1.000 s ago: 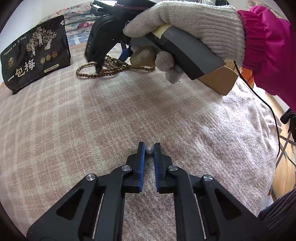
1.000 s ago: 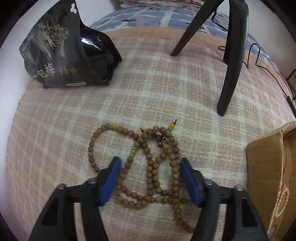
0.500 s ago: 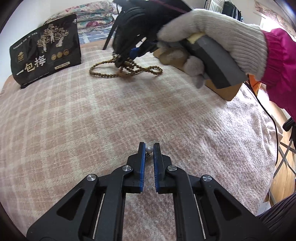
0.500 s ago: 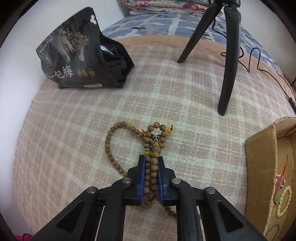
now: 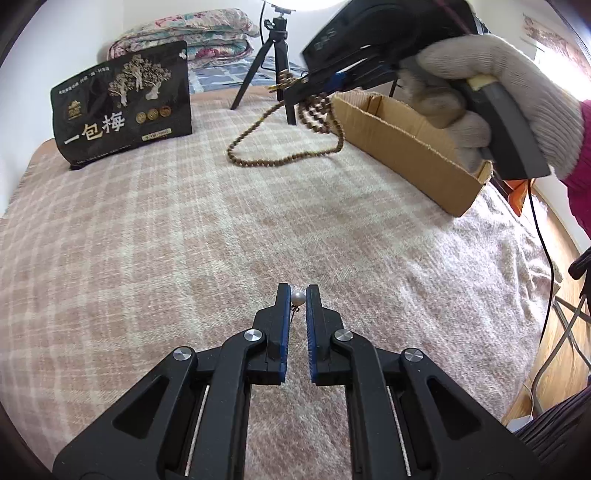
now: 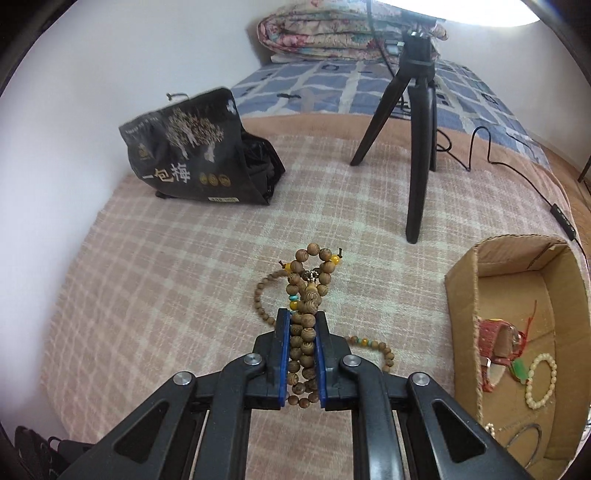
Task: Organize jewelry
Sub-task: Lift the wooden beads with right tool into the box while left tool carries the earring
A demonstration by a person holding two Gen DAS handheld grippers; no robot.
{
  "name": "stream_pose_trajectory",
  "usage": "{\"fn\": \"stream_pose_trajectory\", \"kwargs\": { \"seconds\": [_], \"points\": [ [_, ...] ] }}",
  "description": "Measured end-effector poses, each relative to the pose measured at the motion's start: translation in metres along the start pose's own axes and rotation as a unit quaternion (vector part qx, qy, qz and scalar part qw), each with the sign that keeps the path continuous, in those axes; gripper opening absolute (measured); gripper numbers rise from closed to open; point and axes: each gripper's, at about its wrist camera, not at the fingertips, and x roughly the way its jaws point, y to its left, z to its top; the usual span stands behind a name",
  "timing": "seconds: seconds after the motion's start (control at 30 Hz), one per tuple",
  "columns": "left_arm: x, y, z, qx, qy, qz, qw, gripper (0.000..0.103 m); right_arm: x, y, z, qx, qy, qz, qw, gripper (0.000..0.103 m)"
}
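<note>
Setting: a bed covered by a pink-and-cream checked blanket (image 5: 184, 229), photographed from both wrist cameras.
Left gripper (image 5: 297, 295): held low over the blanket, its blue-lined fingers (image 5: 283, 325) drawn in to a narrow gap and pinching a small pearl earring (image 5: 297, 298) right at the tips; a thin dark post hangs below the pearl.
Right gripper (image 6: 302, 332): gripped by a hand in a knitted glove (image 5: 491, 92), its fingers (image 6: 281, 354) closed tight on a bunched wooden bead necklace (image 6: 304, 321).
Necklace: several strands are clamped between the pads, with yellow and turquoise accent beads showing just ahead of the tips; in the left view, one long loop (image 5: 258, 147) trails down to the blanket while the rest hangs lifted beside the box's near corner.
Cardboard box (image 6: 461, 295): sits open on the blanket to the right of the necklace; inside lie a cream bead bracelet (image 6: 541, 380), a red item with a green piece and a few thin rings.
Background: a black snack bag (image 6: 192, 155) printed with trees and Chinese characters stands near the wall; a black tripod (image 6: 417, 122) stands on the blanket behind the necklace, a cable (image 6: 517, 166) running past it; folded floral quilts (image 6: 332, 33) are stacked at the far end.
</note>
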Motion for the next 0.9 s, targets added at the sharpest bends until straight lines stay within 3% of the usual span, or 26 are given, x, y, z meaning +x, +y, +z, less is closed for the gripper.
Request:
{"fn": "stream_pose_trajectory", "kwargs": {
  "seconds": [0.43,0.9],
  "points": [
    [-0.034,-0.015,0.020,0.008,-0.036,0.006,0.9993,0.006,-0.073,-0.007,-0.007,0.005,-0.056,0.022,0.998,0.010],
    [-0.043,-0.050,0.047,0.021,-0.062,-0.013,0.9978,0.006,-0.144,-0.034,-0.021,0.012,-0.099,0.013,0.995,0.010]
  ]
}}
